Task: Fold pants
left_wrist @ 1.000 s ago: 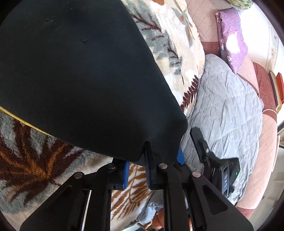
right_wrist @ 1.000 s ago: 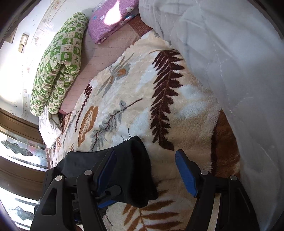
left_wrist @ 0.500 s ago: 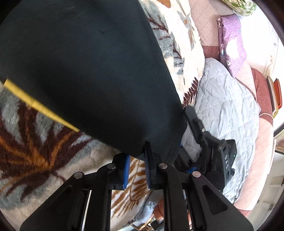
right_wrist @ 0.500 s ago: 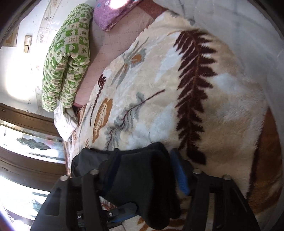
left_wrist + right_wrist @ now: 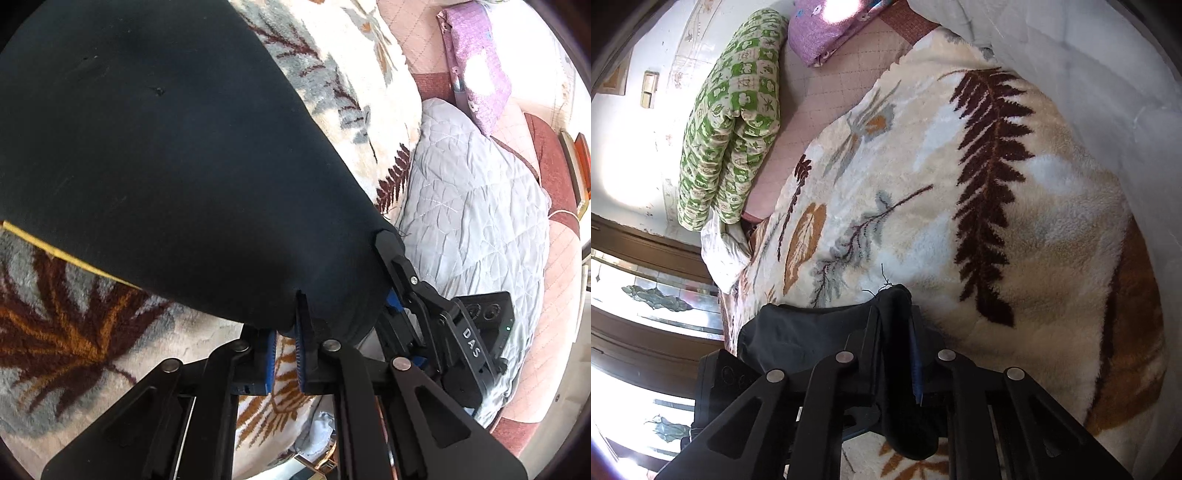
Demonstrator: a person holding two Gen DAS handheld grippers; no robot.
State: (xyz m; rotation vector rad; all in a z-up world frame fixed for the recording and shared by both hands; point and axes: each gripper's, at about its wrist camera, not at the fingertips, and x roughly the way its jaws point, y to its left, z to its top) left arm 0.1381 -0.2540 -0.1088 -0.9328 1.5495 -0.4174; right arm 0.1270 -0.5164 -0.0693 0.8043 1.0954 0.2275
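Both grippers pinching same end of black pants (image 5: pixel 166 166) over leaf-print blanket (image 5: pixel 960 184): left gripper (image 5: pixel 284 350) clamped on hem, right gripper (image 5: pixel 894 354) clamped beside it. Fold step starting; next: carrying edge across evenly.

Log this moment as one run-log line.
step: fold pants | left gripper: shut on black pants | right gripper: shut on same end | surface: leaf-print blanket | fold: not yet laid over

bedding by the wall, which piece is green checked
The rolled quilt against the wall, left of the purple pillow. Only it has green and white squares; the grey quilt is plain.
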